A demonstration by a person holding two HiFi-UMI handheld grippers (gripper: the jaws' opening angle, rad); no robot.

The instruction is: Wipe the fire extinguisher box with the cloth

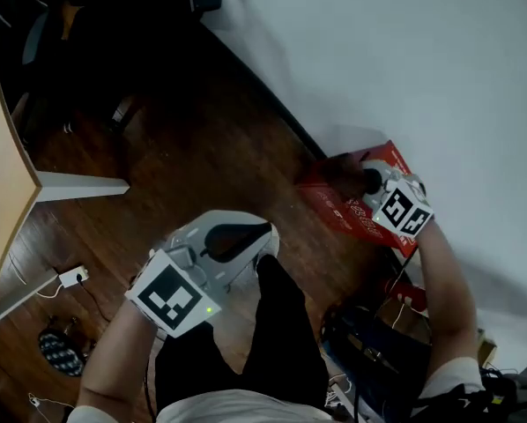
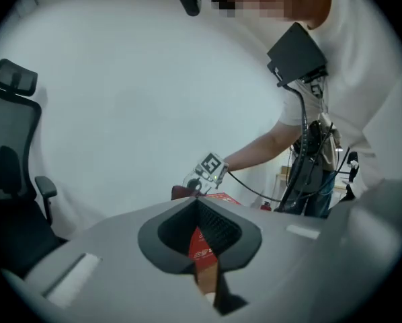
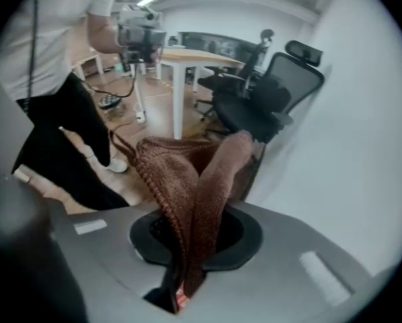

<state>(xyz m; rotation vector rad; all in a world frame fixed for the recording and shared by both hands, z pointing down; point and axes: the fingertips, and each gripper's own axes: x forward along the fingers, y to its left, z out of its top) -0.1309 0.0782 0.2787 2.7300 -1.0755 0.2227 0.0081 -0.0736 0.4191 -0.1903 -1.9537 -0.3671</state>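
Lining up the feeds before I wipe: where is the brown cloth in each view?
Head view: cloth right of centre, on the red box.
Left gripper view: cloth small, centre, atop the box.
Right gripper view: cloth centre, clamped between the jaws.
Shared landmark: the red box, in head and left gripper views.

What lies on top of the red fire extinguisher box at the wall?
A brown knitted cloth, clamped in the right gripper, rests on the red fire extinguisher box. The surface beneath the cloth is hidden.

Steep overhead view; opposed gripper views
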